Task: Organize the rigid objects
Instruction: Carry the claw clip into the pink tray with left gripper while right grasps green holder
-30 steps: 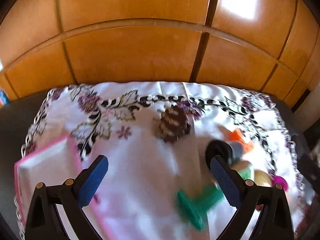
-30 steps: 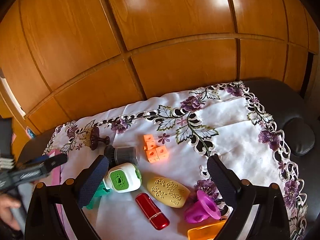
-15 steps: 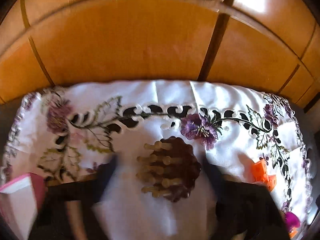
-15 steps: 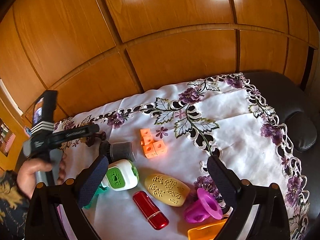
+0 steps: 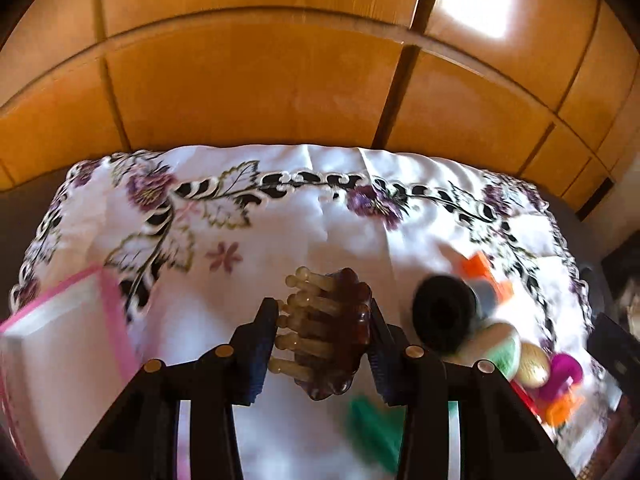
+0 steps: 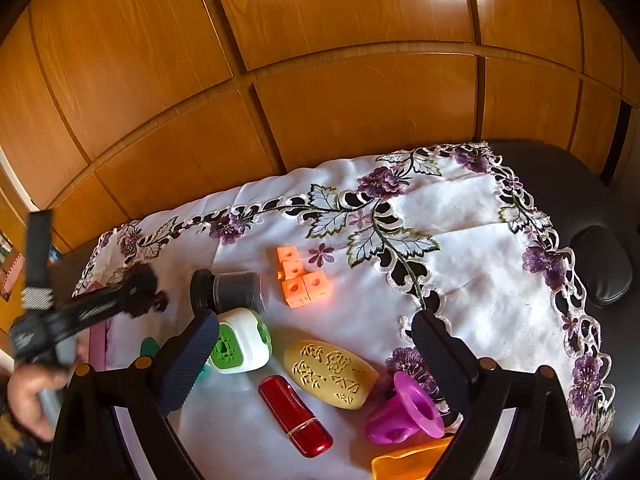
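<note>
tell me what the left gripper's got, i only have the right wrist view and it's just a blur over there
Observer: The left gripper is shut on a dark brown scalloped piece with pale pegs pointing left.
Operator: anything close on its left side
Observer: Yes, a pink-rimmed white box sits on the embroidered cloth, to the left of the gripper.
Operator: room ahead of it
Observer: Bare cloth ahead, up to the wooden panels.

White tablecloth (image 6: 460,248) with purple flowers; red tube (image 6: 295,416), orange cubes (image 6: 298,276)
</note>
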Demonstrator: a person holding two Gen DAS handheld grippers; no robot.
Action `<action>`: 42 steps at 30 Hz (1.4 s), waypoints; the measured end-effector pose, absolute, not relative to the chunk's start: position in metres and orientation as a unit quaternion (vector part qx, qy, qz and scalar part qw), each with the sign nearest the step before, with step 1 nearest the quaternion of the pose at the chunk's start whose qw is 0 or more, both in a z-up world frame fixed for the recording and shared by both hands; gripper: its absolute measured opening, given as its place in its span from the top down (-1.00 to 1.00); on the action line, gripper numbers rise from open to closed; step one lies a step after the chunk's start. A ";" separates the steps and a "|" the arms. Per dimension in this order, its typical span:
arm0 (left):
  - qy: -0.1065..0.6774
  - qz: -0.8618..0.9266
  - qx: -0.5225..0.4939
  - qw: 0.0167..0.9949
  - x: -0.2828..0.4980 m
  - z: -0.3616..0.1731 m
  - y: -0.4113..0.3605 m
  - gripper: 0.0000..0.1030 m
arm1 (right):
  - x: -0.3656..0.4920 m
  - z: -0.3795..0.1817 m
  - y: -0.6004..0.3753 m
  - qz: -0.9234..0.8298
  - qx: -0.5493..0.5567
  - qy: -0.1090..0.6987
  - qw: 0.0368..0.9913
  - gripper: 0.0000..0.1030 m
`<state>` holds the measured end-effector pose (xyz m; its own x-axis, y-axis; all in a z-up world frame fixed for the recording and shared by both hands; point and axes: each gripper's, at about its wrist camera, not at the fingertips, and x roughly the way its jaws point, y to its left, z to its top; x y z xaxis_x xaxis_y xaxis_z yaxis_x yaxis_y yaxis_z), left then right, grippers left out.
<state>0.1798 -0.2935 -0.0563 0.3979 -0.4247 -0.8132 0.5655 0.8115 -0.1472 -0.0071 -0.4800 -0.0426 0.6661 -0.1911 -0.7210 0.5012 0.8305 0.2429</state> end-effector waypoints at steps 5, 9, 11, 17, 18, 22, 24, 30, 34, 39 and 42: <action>0.434 -0.294 0.078 0.848 0.143 -0.038 -0.263 0.17 | -0.001 -0.045 -0.466 -0.163 0.196 0.369 0.894 -0.82; 0.412 -0.296 0.081 0.858 0.114 -0.025 -0.238 0.17 | 0.009 -0.048 -0.440 -0.104 0.164 0.387 0.902 -0.79; 0.406 -0.295 0.078 0.861 0.102 -0.021 -0.227 0.17 | 0.012 -0.048 -0.425 -0.078 0.145 0.393 0.905 -0.79; 0.396 -0.286 0.071 0.870 0.079 -0.015 -0.189 0.17 | 0.028 -0.055 -0.377 -0.022 0.093 0.415 0.905 -0.79; 0.397 -0.284 0.068 0.870 0.077 -0.015 -0.183 0.17 | 0.031 -0.057 -0.371 -0.021 0.085 0.418 0.904 -0.79; 0.400 -0.277 0.054 0.872 0.070 -0.015 -0.160 0.17 | 0.046 -0.068 -0.354 -0.029 0.063 0.433 0.899 -0.80; 0.402 -0.273 0.046 0.873 0.067 -0.015 -0.148 0.17 | 0.055 -0.074 -0.349 -0.045 0.047 0.438 0.897 -0.80; 0.404 -0.258 0.024 0.877 0.062 -0.015 -0.119 0.17 | 0.075 -0.085 -0.346 -0.062 0.048 0.455 0.887 -0.83; 0.405 -0.243 0.011 0.882 0.059 -0.016 -0.097 0.17 | 0.087 -0.086 -0.338 -0.066 0.029 0.461 0.884 -0.16; 0.405 -0.218 -0.005 0.888 0.059 -0.018 -0.067 0.17 | 0.074 -0.081 -0.322 -0.034 -0.006 0.468 0.883 -0.16; 0.406 -0.200 -0.014 0.892 0.059 -0.020 -0.049 0.17 | 0.059 -0.080 -0.317 -0.008 -0.010 0.474 0.880 -0.16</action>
<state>0.0593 -0.0495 -0.0197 0.5908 -0.3670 -0.7185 0.3449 0.9200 -0.1863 0.0589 -0.3172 -0.0798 0.5502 -0.0241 -0.8347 0.0057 0.9997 -0.0252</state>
